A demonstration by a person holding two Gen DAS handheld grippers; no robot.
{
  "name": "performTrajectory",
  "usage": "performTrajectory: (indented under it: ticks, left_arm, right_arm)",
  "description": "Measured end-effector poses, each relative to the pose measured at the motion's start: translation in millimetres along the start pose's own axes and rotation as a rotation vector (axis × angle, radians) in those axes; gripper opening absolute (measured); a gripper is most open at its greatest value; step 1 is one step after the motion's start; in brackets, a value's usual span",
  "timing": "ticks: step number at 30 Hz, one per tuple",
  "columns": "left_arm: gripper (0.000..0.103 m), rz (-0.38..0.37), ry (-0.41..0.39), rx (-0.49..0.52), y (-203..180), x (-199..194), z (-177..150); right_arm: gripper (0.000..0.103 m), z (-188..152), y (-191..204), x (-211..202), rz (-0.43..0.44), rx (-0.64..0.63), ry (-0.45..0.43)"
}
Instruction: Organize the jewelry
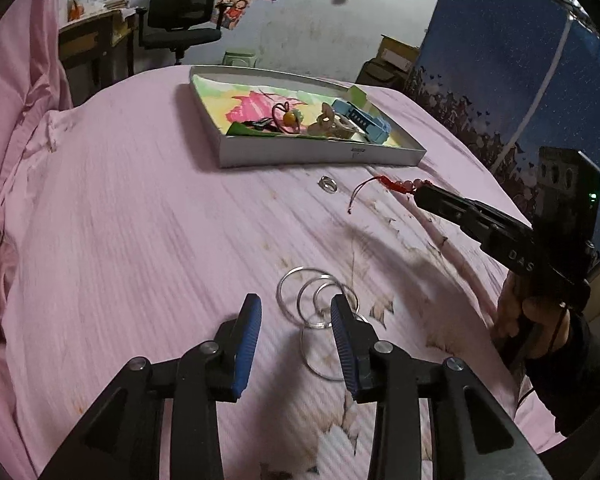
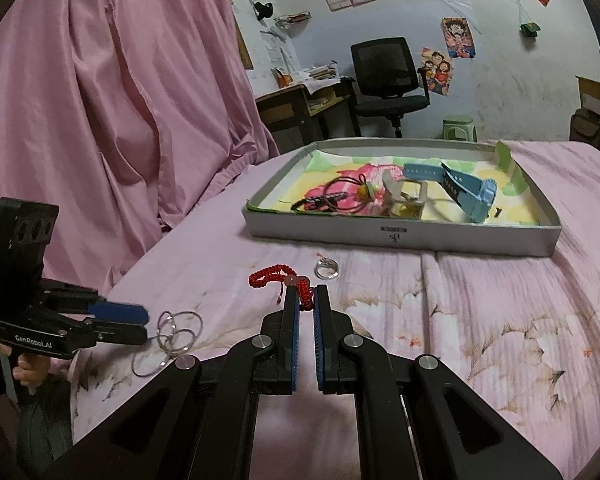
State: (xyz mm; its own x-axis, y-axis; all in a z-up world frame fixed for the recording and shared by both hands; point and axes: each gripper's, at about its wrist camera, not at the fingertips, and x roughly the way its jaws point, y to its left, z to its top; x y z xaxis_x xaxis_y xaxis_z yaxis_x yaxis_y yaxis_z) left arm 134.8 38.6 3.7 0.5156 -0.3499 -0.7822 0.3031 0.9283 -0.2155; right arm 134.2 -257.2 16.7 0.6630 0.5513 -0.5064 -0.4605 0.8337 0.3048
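Observation:
A shallow white box (image 1: 320,156) (image 2: 400,236) on the pink bed holds a blue watch (image 2: 460,188), hair ties and small trinkets. Several thin silver bangles (image 1: 320,304) (image 2: 172,336) lie on the sheet. My left gripper (image 1: 296,312) is open, its right finger over the bangles; it also shows in the right wrist view (image 2: 120,316). My right gripper (image 2: 307,300) is shut on a red braided bead bracelet (image 2: 276,276), which rests on the sheet; it also shows in the left wrist view (image 1: 424,196). A small silver ring (image 1: 328,184) (image 2: 326,270) lies before the box.
A pink curtain (image 2: 120,120) hangs along the bed's left side. A black office chair (image 2: 388,76) and a desk (image 2: 300,108) stand behind the bed. A blue patterned wardrobe (image 1: 520,80) stands at the right.

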Motion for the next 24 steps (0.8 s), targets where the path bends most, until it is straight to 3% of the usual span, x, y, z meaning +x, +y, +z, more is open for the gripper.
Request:
performTrajectory:
  ticks: [6, 9, 11, 20, 24]
  left_arm:
    - [0.031, -0.035, 0.027, 0.025, -1.3, 13.2, 6.5]
    - [0.005, -0.031, 0.030, 0.039, -3.0, 15.4, 8.9]
    - [0.002, -0.037, 0.016, 0.046, -4.8, 13.0, 10.6]
    - [0.001, -0.080, -0.038, 0.046, -12.4, -5.9, 22.1]
    - [0.001, -0.056, -0.034, 0.055, -14.0, -2.5, 25.9]
  right_arm:
    - [0.006, 3.3, 7.7, 1.4, 0.012, -0.021, -0.001]
    - [0.006, 2.2, 5.8, 1.0, 0.013, -0.015, 0.002]
    - [0.006, 2.3, 4.8, 0.9, 0.014, -0.010, 0.002]
    - [0.006, 4.6, 6.5, -0.3, 0.017, -0.016, -0.006]
    - [0.006, 4.7, 7.0, -0.7, 0.016, -0.016, -0.008]
